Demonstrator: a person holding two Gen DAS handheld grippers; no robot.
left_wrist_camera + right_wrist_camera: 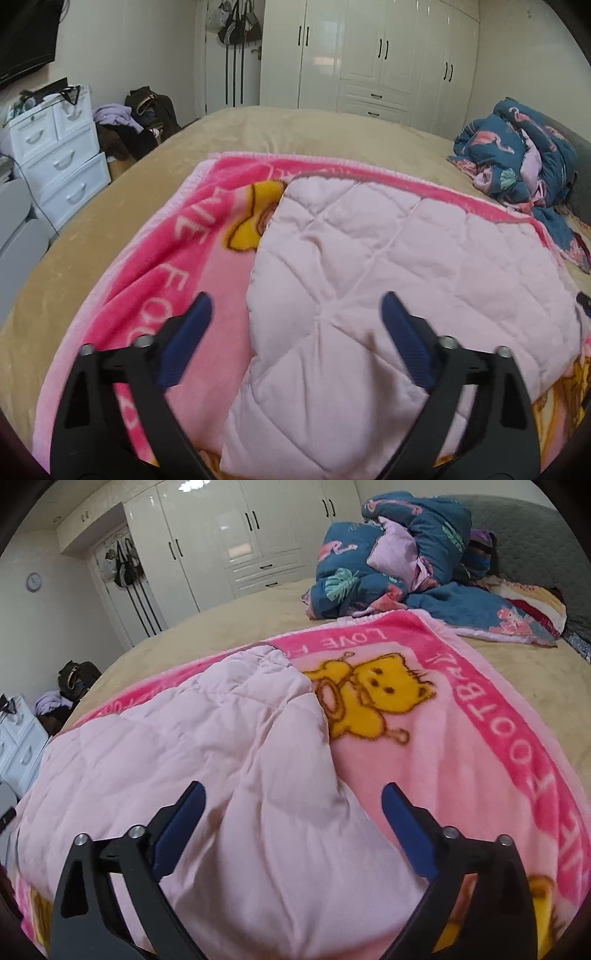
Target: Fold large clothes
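Pale quilted garment (369, 280) lies folded mid-blanket (177, 258); bare bed (110, 192) rings the blanket. Left gripper (297, 306), right gripper (291, 794) — both wide, empty. Garment's near edge cut off.

The right gripper (293, 801) hangs with jaws spread wide over a pale pink quilted garment (207, 753), which lies on a pink fleece bear-print blanket (461, 746).
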